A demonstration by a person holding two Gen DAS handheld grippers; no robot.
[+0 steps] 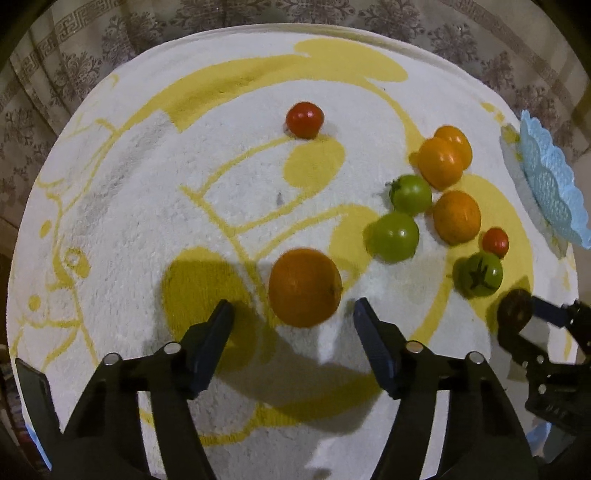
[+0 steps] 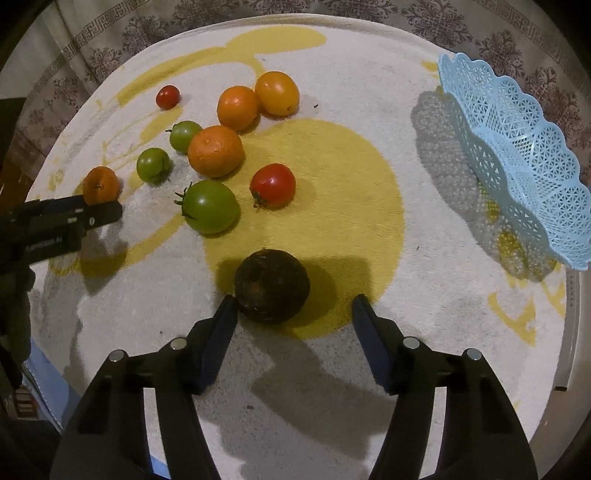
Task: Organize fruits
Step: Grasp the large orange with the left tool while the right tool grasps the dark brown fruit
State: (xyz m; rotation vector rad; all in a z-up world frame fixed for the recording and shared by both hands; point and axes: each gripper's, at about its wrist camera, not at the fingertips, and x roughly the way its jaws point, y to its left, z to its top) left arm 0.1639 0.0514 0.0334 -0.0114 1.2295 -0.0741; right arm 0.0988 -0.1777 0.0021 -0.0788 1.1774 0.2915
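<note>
- An orange (image 1: 304,287) lies on a white and yellow towel (image 1: 221,206), just ahead of the left gripper (image 1: 293,312), roughly centred on the gap between its two dark blue fingers (image 1: 221,314).
- The left gripper's jaws stand apart, wider than the orange; neither pad touches the fruit.
- A dark brown round fruit (image 2: 272,286) lies on a yellow patch of the towel, just ahead of the right gripper (image 2: 295,304).
- The right gripper's jaws are also apart. Its left finger (image 2: 225,308) sits right at the fruit's edge, possibly touching; the other finger stands clear.
- Beyond the brown fruit, a cluster rests on the towel: a large green tomato (image 2: 209,206) beside a red tomato (image 2: 273,185), two smaller green tomatoes (image 2: 153,165), then three orange fruits (image 2: 215,150) touching in a row.
- A small red tomato (image 2: 168,97) lies alone farther back.
- A pale blue lattice basket (image 2: 517,155) sits at the towel's right edge, well apart from the fruit.
- A patterned cloth (image 2: 369,11) hangs behind the table.
</note>
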